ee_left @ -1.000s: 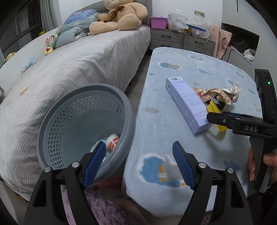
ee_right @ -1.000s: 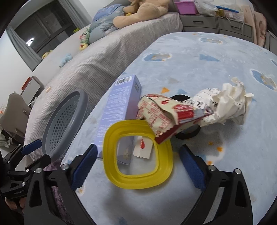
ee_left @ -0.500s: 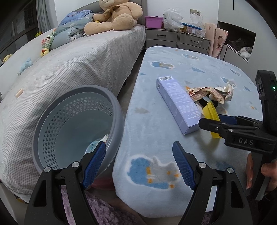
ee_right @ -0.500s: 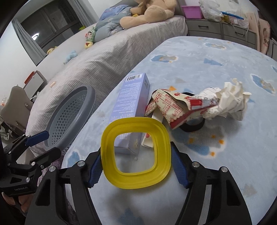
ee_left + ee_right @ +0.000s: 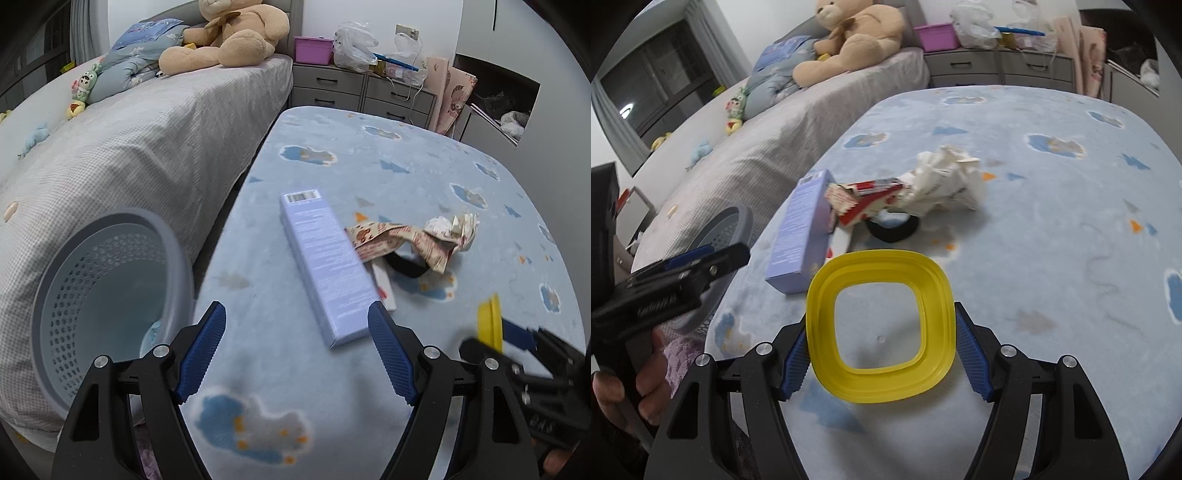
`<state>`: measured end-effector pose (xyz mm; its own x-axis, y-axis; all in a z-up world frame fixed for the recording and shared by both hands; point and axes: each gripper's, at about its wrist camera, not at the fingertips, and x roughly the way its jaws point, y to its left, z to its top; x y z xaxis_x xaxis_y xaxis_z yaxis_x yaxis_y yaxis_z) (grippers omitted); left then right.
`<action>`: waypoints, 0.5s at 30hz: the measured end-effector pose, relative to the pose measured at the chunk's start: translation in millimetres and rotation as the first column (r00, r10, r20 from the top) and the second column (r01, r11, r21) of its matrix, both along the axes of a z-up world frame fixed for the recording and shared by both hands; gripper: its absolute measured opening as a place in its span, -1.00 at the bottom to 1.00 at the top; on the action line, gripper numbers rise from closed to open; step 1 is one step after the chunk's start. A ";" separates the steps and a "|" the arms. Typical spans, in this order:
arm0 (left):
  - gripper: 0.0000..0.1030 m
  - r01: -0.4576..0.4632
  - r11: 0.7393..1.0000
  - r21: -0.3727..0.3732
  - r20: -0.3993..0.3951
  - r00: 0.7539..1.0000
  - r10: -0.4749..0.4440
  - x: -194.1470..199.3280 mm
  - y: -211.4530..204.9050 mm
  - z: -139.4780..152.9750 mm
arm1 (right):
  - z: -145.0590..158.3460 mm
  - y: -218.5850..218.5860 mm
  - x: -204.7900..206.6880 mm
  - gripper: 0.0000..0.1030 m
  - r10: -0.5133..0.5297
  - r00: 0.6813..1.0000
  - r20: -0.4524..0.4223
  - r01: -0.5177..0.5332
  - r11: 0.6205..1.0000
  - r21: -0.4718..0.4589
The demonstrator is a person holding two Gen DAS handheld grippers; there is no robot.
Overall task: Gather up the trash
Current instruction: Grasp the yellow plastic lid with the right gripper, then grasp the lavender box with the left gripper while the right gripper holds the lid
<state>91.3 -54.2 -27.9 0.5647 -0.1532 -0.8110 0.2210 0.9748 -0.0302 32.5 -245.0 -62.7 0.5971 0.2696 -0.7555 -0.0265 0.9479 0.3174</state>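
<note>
- Right wrist view: the right hand-held gripper (image 5: 881, 356) is clenched on a yellow lid frame (image 5: 881, 326), a square ring with an open middle, its two blue pads pressing the ring's left and right sides.
- The ring is held above the near part of the desk (image 5: 1052, 229), which wears a pale blue fleece cover printed with clouds.
- Behind the ring, toward the desk's left edge, a long lilac box (image 5: 801, 236) lies flat.
- Touching the box's right side is a crumpled red-and-white wrapper (image 5: 866, 201), and against that a wad of white paper (image 5: 945, 181); a black ring (image 5: 895, 230) lies partly under them.
- Left wrist view: the left hand-held gripper (image 5: 297, 350) is released, its blue pads spread wide with nothing between them, over the desk's near left corner.
- From this side the lilac box (image 5: 327, 266) runs from mid-desk toward the near edge, with the wrapper (image 5: 391, 242) and paper (image 5: 452, 229) to its right.
- The yellow frame (image 5: 489, 326) shows edge-on at the right, between the other gripper's fingers.
- A grey perforated bin (image 5: 107, 306) stands just beside the desk's left edge, between the desk and a bed (image 5: 147, 136).
- Something pale lies at the bin's bottom; what it is cannot be told.
- A teddy bear (image 5: 229, 37) sits at the far end of the bed.
</note>
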 end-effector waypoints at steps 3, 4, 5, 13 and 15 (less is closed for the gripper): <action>0.47 -0.003 1.000 0.006 -0.010 1.000 0.003 12.6 -12.5 -5.6 | -2.9 -8.6 -3.9 0.31 -0.021 1.000 0.001 0.021 1.000 0.013; 0.47 -0.006 1.000 0.004 -0.017 1.000 0.006 17.5 -16.3 -8.4 | -3.4 -10.9 -4.0 0.31 -0.024 1.000 0.002 0.024 1.000 0.018; 0.47 -0.009 1.000 0.005 -0.021 1.000 0.010 21.6 -19.6 -11.0 | -3.8 -12.2 -4.0 0.31 -0.026 1.000 0.003 0.026 0.999 0.021; 0.47 -0.030 0.998 0.058 -0.055 0.998 0.034 40.4 -34.7 -32.0 | -12.3 -24.4 -3.1 0.31 -0.034 0.999 -0.004 0.034 0.998 0.062; 0.47 -0.035 0.997 0.073 -0.065 0.997 0.039 42.1 -34.5 -36.8 | -13.2 -26.7 -3.3 0.31 -0.036 0.999 -0.005 0.036 0.997 0.069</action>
<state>133.4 -88.6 -64.6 0.5132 -0.0734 -0.8551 0.1845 0.9825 0.0263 29.2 -271.7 -75.9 0.6048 0.2993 -0.7380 0.0084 0.9242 0.3817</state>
